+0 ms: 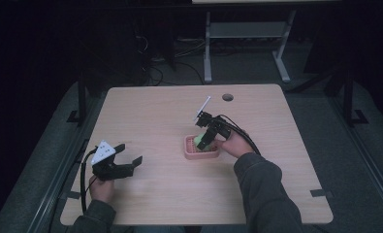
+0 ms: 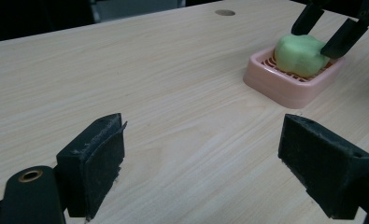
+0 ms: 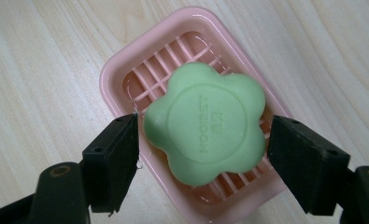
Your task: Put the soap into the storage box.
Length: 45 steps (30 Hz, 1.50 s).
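A green flower-shaped soap [image 3: 205, 123] lies in a pink slatted soap dish [image 3: 121, 74] near the middle of the wooden table [image 1: 155, 111]. My right gripper [image 3: 203, 135] points down over the dish, open, with one jaw on each side of the soap and a thin gap at both. From the left gripper view the soap [image 2: 299, 53] sits in the dish [image 2: 285, 91] at the upper right, between the right gripper's [image 2: 313, 41] jaws. My left gripper [image 1: 131, 153] rests low over the front left of the table, open and holding nothing [image 2: 201, 154].
A round cable hole [image 1: 227, 97] is in the table's far edge. Beyond the table stands a grey desk frame [image 1: 247, 34] on a dark floor with cables. Black tape marks [image 1: 322, 192] sit near the front corners.
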Each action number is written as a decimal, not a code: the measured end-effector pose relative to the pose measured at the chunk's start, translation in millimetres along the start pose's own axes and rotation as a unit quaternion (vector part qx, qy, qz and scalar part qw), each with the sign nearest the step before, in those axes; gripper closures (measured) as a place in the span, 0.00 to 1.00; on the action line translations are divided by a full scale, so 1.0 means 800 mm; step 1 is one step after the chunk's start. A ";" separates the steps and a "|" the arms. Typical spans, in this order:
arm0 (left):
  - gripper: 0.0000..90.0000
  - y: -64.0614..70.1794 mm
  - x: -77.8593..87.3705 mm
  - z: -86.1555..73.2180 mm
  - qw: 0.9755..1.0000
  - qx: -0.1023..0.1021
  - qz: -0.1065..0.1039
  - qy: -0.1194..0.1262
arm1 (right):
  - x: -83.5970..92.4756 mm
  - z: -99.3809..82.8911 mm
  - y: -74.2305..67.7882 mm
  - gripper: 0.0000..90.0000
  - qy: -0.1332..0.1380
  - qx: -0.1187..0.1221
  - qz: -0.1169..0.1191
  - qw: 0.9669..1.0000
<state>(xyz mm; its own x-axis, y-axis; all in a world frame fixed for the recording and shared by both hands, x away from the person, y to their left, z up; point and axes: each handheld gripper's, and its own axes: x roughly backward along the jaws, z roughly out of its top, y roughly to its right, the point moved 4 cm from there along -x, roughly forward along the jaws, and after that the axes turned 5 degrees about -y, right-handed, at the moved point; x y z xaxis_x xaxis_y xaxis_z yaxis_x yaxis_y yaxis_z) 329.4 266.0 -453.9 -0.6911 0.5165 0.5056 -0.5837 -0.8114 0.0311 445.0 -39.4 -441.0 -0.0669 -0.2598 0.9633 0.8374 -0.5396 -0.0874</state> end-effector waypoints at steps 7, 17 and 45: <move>0.16 0.001 0.000 0.000 1.000 -0.001 -0.001 0.000 | 0.010 -0.006 -0.001 0.27 0.006 -0.002 -0.006 1.000; 0.16 0.001 0.000 0.000 1.000 -0.005 -0.001 -0.002 | 0.025 -0.018 0.004 0.27 0.014 -0.007 -0.014 1.000; 0.16 0.002 -0.001 0.000 1.000 -0.008 0.000 -0.003 | 0.034 -0.053 0.011 0.27 0.026 -0.025 -0.007 0.999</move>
<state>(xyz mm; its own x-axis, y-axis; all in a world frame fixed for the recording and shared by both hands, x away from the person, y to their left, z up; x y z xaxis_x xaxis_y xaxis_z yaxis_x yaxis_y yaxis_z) 329.1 263.9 -454.4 -0.6888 0.5151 0.5102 -0.5902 -0.8070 0.0180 427.3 -85.4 -426.6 -0.1064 -0.2925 0.9503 0.8087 -0.5815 -0.0884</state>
